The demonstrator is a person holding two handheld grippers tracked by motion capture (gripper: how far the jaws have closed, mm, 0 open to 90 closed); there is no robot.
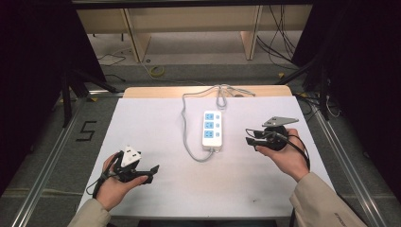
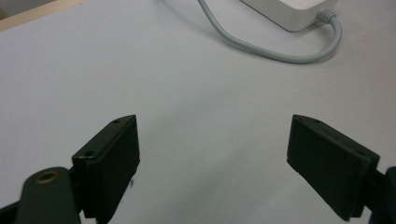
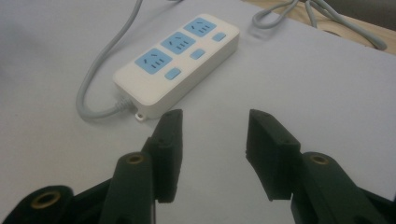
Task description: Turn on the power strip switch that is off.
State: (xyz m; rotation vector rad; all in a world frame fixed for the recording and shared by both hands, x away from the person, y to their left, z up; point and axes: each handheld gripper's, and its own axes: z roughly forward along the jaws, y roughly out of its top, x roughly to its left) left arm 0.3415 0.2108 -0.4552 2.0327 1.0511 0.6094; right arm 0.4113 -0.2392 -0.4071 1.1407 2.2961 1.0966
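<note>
While jaws gape empty — right gripper (image 3: 212,140) | power strip (image 3: 180,60) just ahead-left

Open white table (image 1: 156,123) on both sides of the power strip (image 1: 212,130), its grey cable (image 1: 189,142) looping leftward.

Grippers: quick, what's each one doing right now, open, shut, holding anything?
Left gripper: open, holding nothing.
Right gripper: open, nothing between its jaws, pointing at the power strip.
</note>
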